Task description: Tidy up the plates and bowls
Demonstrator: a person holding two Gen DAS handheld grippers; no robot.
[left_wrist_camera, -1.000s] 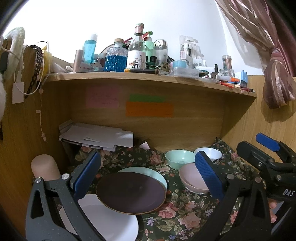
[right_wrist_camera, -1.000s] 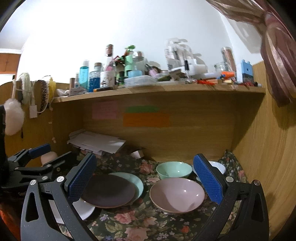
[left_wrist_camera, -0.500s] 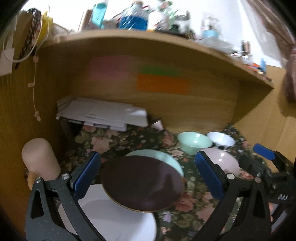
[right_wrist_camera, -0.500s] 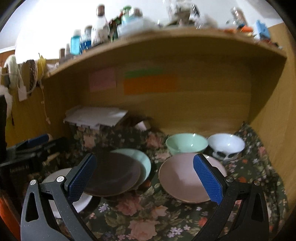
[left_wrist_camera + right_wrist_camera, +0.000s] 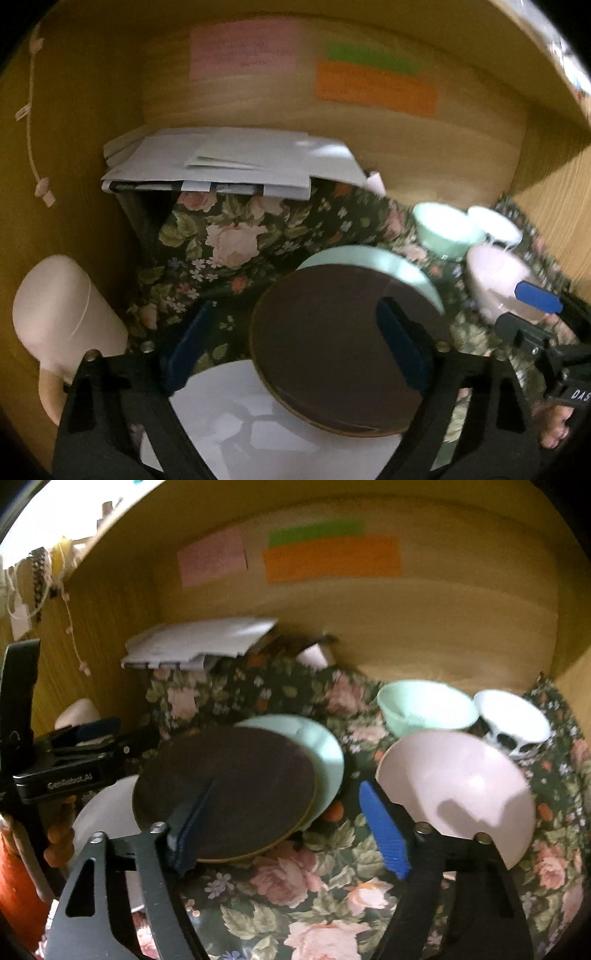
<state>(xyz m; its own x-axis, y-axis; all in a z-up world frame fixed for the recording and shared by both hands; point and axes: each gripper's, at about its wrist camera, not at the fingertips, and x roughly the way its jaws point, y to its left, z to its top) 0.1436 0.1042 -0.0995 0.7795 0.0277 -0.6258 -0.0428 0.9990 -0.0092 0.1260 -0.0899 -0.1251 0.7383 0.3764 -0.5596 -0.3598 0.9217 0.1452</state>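
Plates [image 5: 225, 790] lie overlapped, bowls [image 5: 424, 709] empty; both grippers' jaws, just closing, grasp nothing.

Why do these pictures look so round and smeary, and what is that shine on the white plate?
Both views: fisheye lenses bend the edges, motion smears detail. Left wrist view: the white plate shows soft glare. Right wrist view: a shadow falls on the pink bowl.

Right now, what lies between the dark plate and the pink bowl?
In the right wrist view, the mint plate's exposed edge, then bare floral cloth, separates the dark plate from the pink bowl.
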